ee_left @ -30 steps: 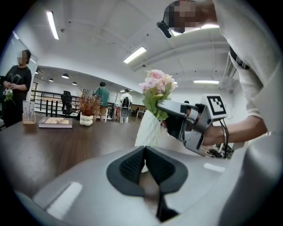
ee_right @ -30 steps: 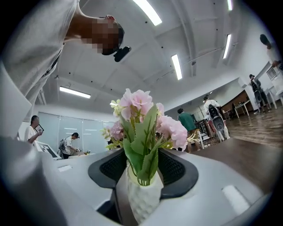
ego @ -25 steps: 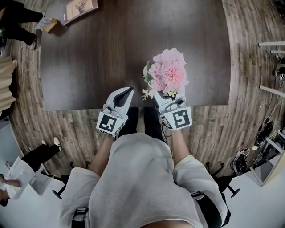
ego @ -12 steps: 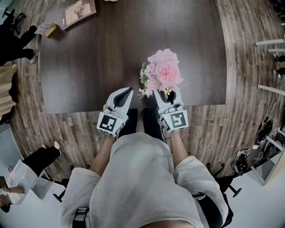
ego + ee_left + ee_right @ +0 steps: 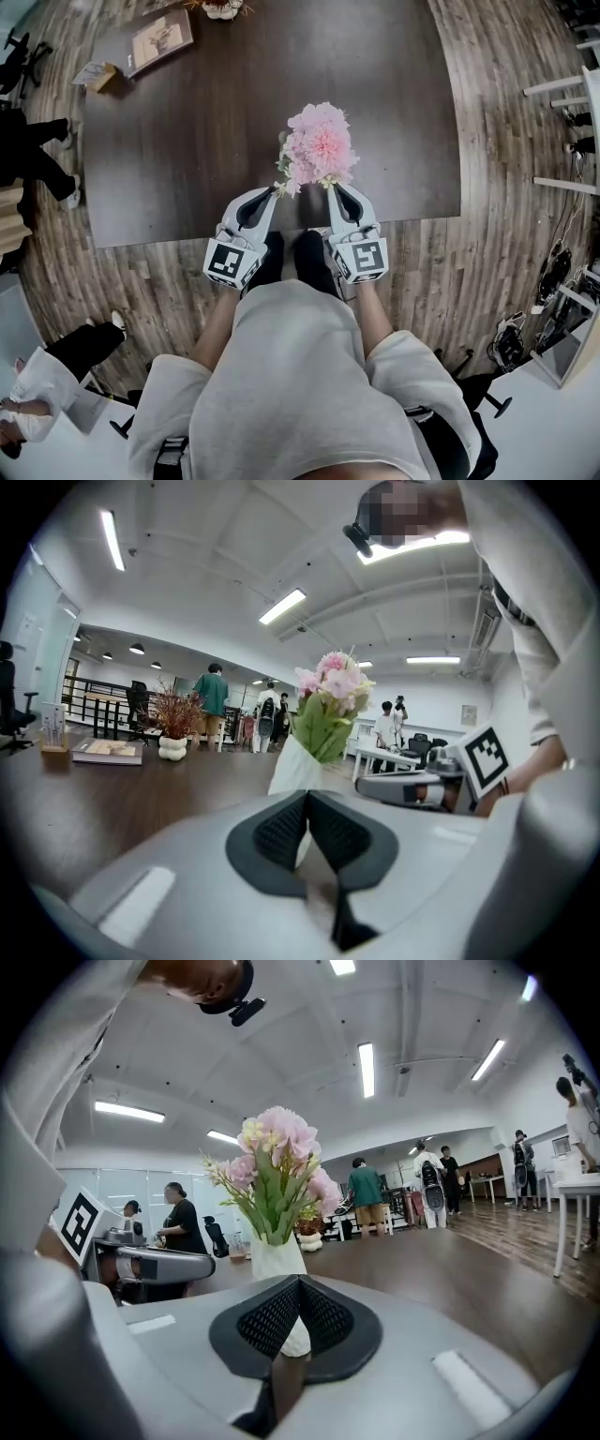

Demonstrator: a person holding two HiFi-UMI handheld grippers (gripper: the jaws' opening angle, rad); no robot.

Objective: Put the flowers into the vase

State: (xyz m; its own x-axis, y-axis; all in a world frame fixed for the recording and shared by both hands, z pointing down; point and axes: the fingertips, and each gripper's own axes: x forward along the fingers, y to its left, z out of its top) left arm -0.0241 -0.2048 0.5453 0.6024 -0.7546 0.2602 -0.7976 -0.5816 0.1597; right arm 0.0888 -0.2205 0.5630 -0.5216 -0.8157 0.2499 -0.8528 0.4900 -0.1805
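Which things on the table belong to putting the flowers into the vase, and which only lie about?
Belong to the job:
pink flowers
white vase, already holding them

Just lying about:
book
small box
pot of dried plants

No text, label, brand or number can be read anywhere.

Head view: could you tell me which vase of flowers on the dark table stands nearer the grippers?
The white vase of pink flowers; the vase of reddish sprigs sits at the far edge.
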